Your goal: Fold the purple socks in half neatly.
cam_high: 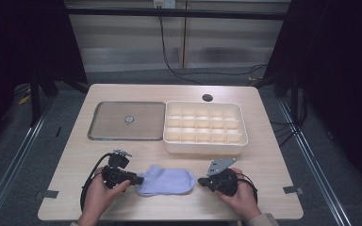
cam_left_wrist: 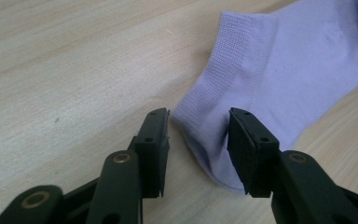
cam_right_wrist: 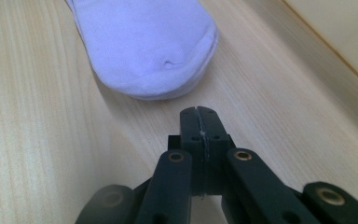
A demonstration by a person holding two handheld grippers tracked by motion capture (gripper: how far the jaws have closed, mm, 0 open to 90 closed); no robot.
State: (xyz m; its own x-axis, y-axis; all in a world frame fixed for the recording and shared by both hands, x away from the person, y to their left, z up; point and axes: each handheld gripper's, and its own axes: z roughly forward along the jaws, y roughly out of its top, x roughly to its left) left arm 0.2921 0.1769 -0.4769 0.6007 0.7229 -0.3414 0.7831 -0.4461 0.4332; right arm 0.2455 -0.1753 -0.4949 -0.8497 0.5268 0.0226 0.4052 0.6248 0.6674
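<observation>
Partly hidden and cropped parts of a tabletop scene with a lilac sock

In the left gripper view the sock runs off the top and right edges, its corner hidden behind one jaw. In the high view the small round object on the grey tray is too small to identify, and the forearms are cropped.

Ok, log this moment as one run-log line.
left gripper: open, jaws astride sock cuff corner | right gripper: shut, empty, short of sock toe | sock: flat on table | divided tray: empty
</observation>
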